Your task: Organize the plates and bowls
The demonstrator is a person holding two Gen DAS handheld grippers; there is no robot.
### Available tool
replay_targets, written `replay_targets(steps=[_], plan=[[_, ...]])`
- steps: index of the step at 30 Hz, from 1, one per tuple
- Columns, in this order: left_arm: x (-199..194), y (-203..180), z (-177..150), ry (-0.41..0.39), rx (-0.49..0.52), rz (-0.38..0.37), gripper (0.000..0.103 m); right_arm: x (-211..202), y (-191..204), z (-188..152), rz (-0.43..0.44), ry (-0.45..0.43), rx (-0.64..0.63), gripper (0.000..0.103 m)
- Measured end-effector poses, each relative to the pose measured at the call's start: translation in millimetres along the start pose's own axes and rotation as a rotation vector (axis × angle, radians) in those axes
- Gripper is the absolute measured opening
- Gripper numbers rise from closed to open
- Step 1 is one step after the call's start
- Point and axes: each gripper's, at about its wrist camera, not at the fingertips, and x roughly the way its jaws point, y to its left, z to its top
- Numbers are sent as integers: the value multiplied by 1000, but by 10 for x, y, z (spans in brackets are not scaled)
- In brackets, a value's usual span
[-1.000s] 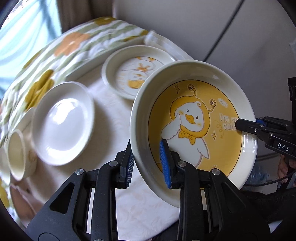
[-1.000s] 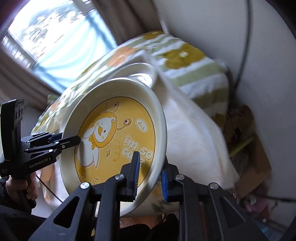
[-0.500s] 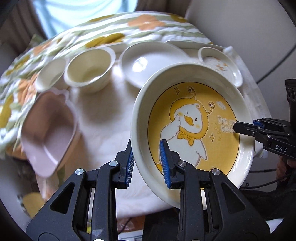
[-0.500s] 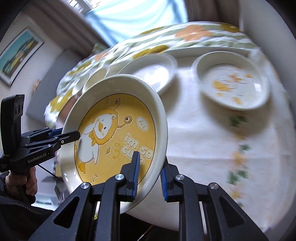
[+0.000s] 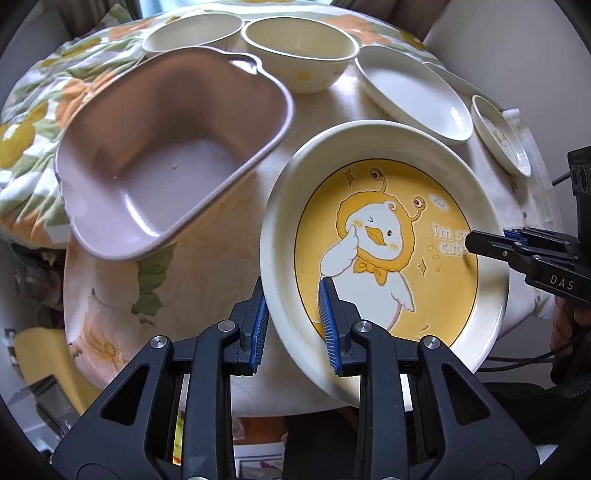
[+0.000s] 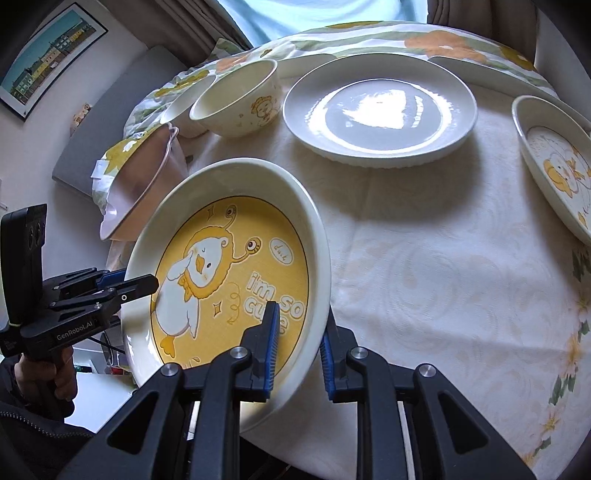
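A cream plate with a yellow duck picture [image 5: 388, 221] [image 6: 221, 266] hangs tilted above the tablecloth, held from two sides. My left gripper [image 5: 293, 299] is shut on its near rim, one blue pad inside and one outside. My right gripper [image 6: 301, 317] clamps the opposite rim the same way. Each gripper also shows in the other's view: the right gripper [image 5: 480, 243] at the plate's right edge, the left gripper [image 6: 144, 284] at its left edge, with a hand below it. The plate's underside is hidden.
A mauve plastic tub [image 5: 166, 166] [image 6: 140, 184] sits left of the held plate. Two cream bowls [image 5: 299, 48] [image 5: 192, 33] stand behind it. A plain white plate [image 6: 380, 107] and a small duck plate [image 6: 554, 162] lie farther right on the floral tablecloth [image 6: 443, 277].
Both grippers carried the duck plate sideways and a little lower over the table, rolling as they went. The tub and bowls have come into view; the grip is unchanged.
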Motion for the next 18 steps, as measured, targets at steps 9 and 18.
replay_targets(steps=[9,18], plan=[[43,89,-21,-34,55,23,24,81,-18,-47,5,-26,22,19],[41,76,-25,-28,46,39,24,65,-41,-46,-6,-7,56,19]])
